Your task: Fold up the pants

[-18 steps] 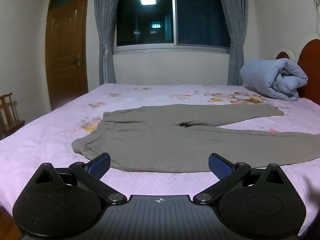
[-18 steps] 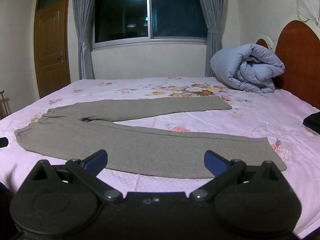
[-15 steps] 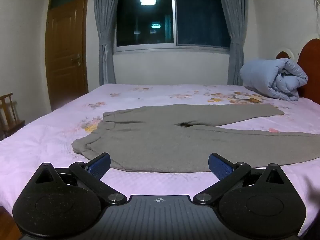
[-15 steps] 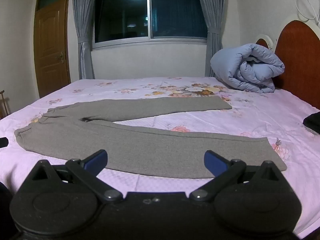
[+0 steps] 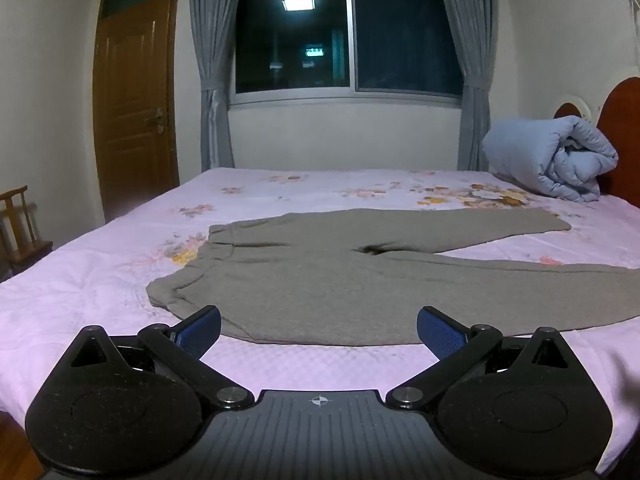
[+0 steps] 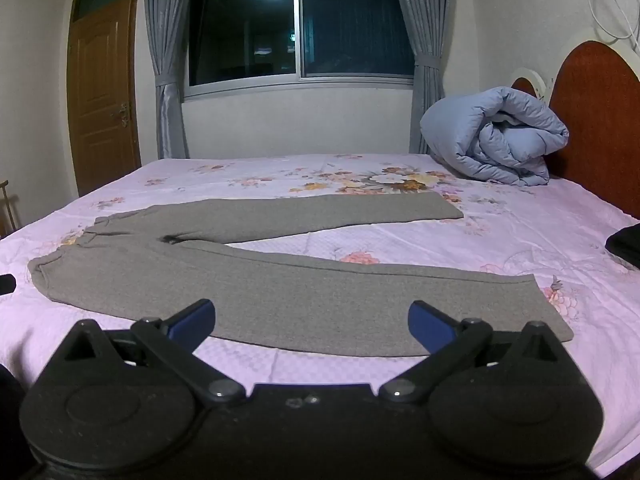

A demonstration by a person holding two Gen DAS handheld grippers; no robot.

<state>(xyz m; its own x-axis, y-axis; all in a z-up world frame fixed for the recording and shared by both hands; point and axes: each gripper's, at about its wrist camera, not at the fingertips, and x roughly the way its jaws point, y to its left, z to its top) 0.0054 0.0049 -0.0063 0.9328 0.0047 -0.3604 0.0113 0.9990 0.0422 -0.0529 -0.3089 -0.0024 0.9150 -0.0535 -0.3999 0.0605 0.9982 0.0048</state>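
Left wrist view: your left gripper (image 5: 318,327) hangs over the near edge of the bed (image 5: 120,256), its jaws spread wide and holding nothing, the ribbed blue pads (image 5: 199,329) clear of any cloth. Beyond them, at 12 o'clock, the grey pants (image 5: 320,280) lie flat on the pink quilted, flower-printed sheet: soft matte knit, waistband rumpled toward 10 o'clock, two legs fanning out toward 2 and 3 o'clock. The near hem edge sits just past the pad tips, not touching them. A rolled pale-blue duvet (image 5: 552,160) rests at 2 o'clock against the rounded wooden headboard (image 5: 624,136).

Right wrist view: your right gripper (image 6: 311,321) is likewise fully open and empty. The pants (image 6: 280,280) stretch across from 10 o'clock to 2 o'clock, the near leg's long edge running just ahead of the jaws, its squared cuff ending near 2 o'clock. The puffy duvet (image 6: 492,136) lies at 1 o'clock.
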